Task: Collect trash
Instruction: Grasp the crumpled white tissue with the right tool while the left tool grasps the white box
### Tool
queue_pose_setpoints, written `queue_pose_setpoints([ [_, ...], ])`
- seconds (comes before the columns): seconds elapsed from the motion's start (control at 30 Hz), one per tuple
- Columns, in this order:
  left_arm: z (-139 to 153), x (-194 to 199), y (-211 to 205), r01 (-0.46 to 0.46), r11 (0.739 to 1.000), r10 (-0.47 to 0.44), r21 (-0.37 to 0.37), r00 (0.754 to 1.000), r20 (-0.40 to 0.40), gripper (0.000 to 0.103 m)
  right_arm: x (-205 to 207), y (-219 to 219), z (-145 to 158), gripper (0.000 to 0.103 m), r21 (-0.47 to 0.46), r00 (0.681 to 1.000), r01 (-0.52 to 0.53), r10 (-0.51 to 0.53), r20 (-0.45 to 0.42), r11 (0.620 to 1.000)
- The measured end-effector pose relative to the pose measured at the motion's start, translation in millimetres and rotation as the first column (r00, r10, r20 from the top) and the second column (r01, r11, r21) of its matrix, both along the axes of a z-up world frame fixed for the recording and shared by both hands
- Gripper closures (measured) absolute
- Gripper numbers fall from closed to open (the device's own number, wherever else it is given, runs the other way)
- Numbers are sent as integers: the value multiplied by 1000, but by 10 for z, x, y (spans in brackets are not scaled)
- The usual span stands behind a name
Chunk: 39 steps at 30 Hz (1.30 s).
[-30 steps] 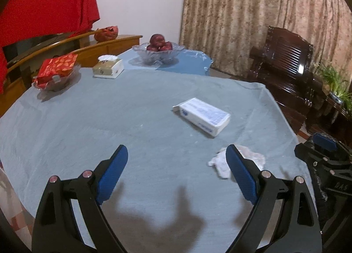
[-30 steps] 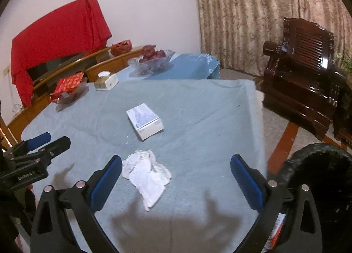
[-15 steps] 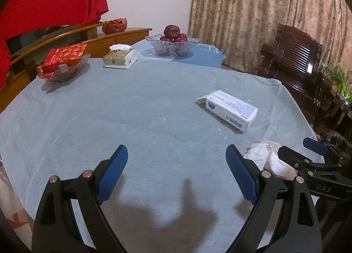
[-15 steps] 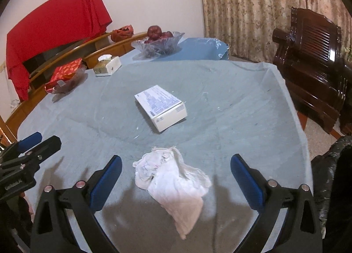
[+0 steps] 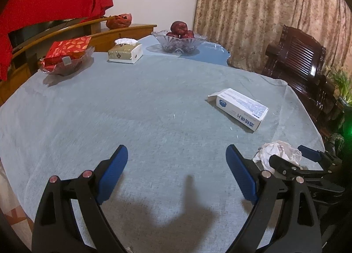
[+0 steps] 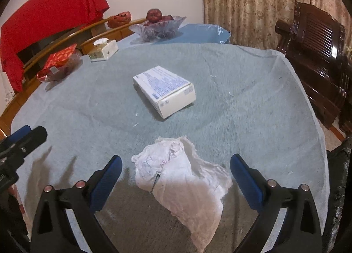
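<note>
A crumpled white tissue (image 6: 180, 171) lies on the grey-blue tablecloth (image 6: 253, 107) near the front edge. My right gripper (image 6: 176, 176) is open and straddles it, one blue pad on each side, not touching it. Behind the tissue rests a white and blue carton (image 6: 165, 90) on its side. From the left wrist, the tissue (image 5: 277, 151) shows at the right, partly behind the right gripper's fingers (image 5: 308, 154), and the carton (image 5: 239, 107) lies beyond. My left gripper (image 5: 177, 169) is open over bare cloth.
At the table's far side stand a tissue box (image 5: 125, 51), a glass bowl of red fruit (image 5: 179, 39) and a dish with a red packet (image 5: 66, 54). A dark wooden chair (image 6: 314, 54) stands right. A black bag (image 6: 338, 178) hangs at the right edge.
Both grippers moved forward over the table. The right gripper closed in on the tissue, which now sits between its open fingers. The left view swung left, shifting tissue and carton rightward.
</note>
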<state>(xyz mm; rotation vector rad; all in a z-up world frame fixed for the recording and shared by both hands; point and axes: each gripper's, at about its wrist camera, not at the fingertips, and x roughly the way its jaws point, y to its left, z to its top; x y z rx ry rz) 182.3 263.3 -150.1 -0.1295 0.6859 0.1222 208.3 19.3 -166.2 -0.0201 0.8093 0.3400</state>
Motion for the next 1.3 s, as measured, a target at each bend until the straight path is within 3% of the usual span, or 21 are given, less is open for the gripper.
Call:
queue_pose_setpoints([
  [0.17, -3, 22, -5, 2, 1000, -2, 4, 1000, -6, 15, 23, 13, -67, 16, -5, 1000, -8, 8, -26, 1000],
  [0.53, 29, 53, -118, 13, 1000, -13, 10, 1000, -8, 15, 41, -68, -114, 62, -10, 999, 15, -15, -50, 1000],
  [0.73, 52, 81, -275, 28, 1000, -28, 10, 1000, -9, 15, 53, -191, -108, 81, 8, 998, 29, -28, -47, 1000],
  [0.9, 64, 151, -452, 49, 999, -49, 9, 999, -10, 15, 34, -312, -55, 84, 32, 999, 22, -21, -36, 999],
  [1.3, 29, 635, -1038, 125, 992, -125, 11, 992, -9, 15, 200, -929, 166, 84, 76, 993, 114, -115, 11, 991],
])
